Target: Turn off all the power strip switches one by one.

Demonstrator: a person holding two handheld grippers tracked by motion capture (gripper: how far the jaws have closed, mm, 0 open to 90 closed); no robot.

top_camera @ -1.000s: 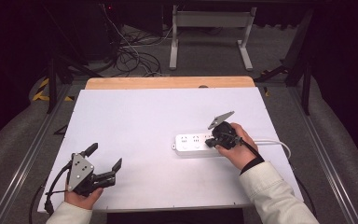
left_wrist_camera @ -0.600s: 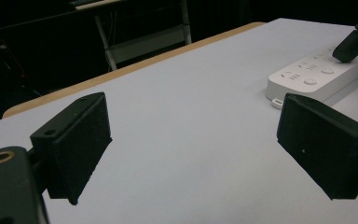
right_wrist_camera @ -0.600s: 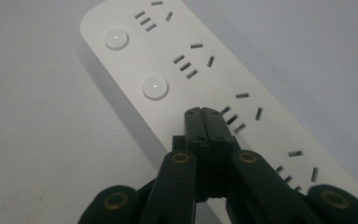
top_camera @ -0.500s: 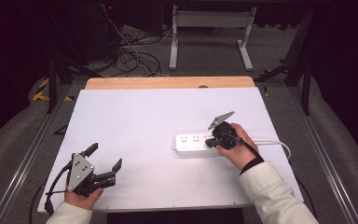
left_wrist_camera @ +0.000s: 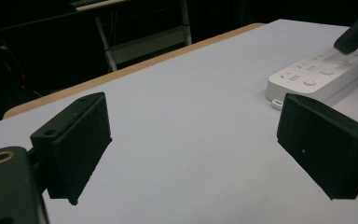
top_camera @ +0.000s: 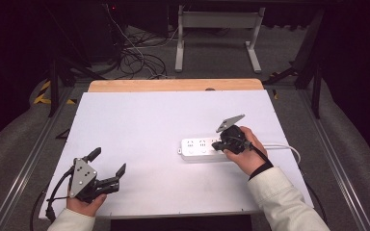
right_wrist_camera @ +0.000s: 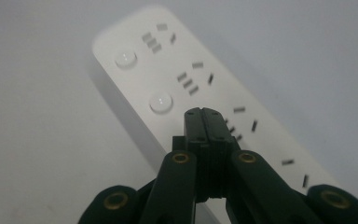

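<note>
High view: the white power strip point(top_camera: 200, 148) lies flat on the white tabletop point(top_camera: 164, 120), at about four o'clock from the table's centre, its long side running nine to three, with a white cable point(top_camera: 284, 147) leaving toward three o'clock. My right gripper point(top_camera: 227, 140) is over the strip's three o'clock end; in the right gripper view its jaws are pressed together with nothing between them, tips just above the strip point(right_wrist_camera: 205, 84), beside a round button point(right_wrist_camera: 161, 102) and rows of socket slots. My left gripper point(top_camera: 107, 168) sits at seven o'clock near the table's front edge, jaws spread wide and empty, well apart from the strip. A wooden strip point(top_camera: 173, 85) edges the table at twelve o'clock. Beyond it the room is dark: grey floor, tangled cables point(top_camera: 135, 60) at eleven o'clock, a white metal frame point(top_camera: 217, 33) at twelve.
</note>
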